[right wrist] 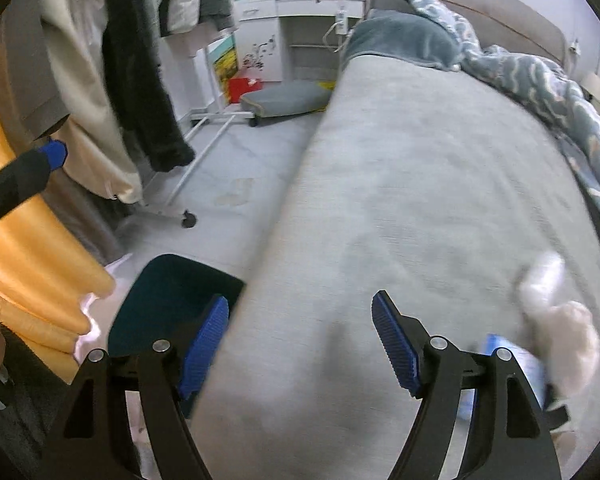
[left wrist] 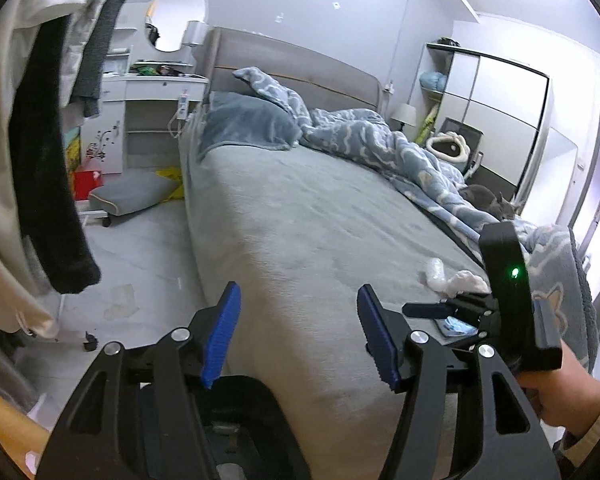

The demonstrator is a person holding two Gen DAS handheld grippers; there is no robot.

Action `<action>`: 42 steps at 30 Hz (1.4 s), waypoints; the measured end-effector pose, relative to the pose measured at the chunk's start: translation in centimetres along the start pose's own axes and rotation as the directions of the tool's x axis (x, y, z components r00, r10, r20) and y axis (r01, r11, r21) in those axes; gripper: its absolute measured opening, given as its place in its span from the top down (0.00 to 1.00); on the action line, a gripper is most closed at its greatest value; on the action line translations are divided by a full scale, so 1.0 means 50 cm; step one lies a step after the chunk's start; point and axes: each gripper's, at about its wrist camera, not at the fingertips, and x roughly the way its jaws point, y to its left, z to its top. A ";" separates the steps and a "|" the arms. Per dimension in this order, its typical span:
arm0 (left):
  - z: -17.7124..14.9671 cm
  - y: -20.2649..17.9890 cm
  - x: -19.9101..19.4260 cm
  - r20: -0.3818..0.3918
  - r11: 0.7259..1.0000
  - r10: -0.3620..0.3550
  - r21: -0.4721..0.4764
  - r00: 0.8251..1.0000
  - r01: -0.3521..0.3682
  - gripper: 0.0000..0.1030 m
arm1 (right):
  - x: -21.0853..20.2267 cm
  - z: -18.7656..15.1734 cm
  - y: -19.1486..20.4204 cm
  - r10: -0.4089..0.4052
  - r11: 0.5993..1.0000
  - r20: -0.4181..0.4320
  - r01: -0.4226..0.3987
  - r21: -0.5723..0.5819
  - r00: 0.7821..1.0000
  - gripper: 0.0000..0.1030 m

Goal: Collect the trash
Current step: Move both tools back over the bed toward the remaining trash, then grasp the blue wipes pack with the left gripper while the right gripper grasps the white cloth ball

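Note:
Trash lies on the grey bed [left wrist: 300, 216] near its foot: a crumpled clear plastic piece [left wrist: 434, 270], white tissue wads [left wrist: 466, 280] and a light blue packet [left wrist: 454, 326]. In the right wrist view they show blurred, as white wads [right wrist: 560, 304] and the blue packet [right wrist: 518, 360]. My left gripper [left wrist: 298, 332] is open and empty over the bed's foot corner. My right gripper [right wrist: 300, 344] is open and empty, just left of the trash; it shows in the left wrist view [left wrist: 440, 312]. A dark bin [right wrist: 168, 296] stands on the floor by the bed.
A rumpled blue duvet [left wrist: 380, 140] covers the bed's right side, with a grey cat [left wrist: 488, 200] on it. Hanging clothes on a wheeled rack [right wrist: 112, 80] stand left. A grey cushion [left wrist: 134, 196], a red box [left wrist: 85, 184] and a white desk [left wrist: 148, 92] lie beyond.

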 end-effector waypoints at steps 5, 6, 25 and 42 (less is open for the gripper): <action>0.002 -0.045 0.035 -0.020 1.000 -0.028 0.010 0.999 0.028 0.36 | -0.029 -0.017 -0.058 -0.075 0.997 0.017 0.075 -0.007 0.997 0.27; 0.002 -0.056 0.041 -0.022 0.999 -0.032 0.012 0.999 0.032 0.36 | -0.033 -0.019 -0.067 -0.083 0.997 0.020 0.083 -0.004 0.996 0.27; -0.028 -0.211 0.164 -0.152 0.989 -0.102 0.087 0.983 0.116 0.26 | -0.089 -0.063 -0.249 -0.186 0.979 0.052 0.180 0.099 0.981 0.23; -0.057 -0.302 0.243 -0.264 0.969 -0.202 0.084 0.943 0.231 0.18 | -0.107 -0.104 -0.383 -0.138 0.959 0.053 0.120 0.257 0.989 0.23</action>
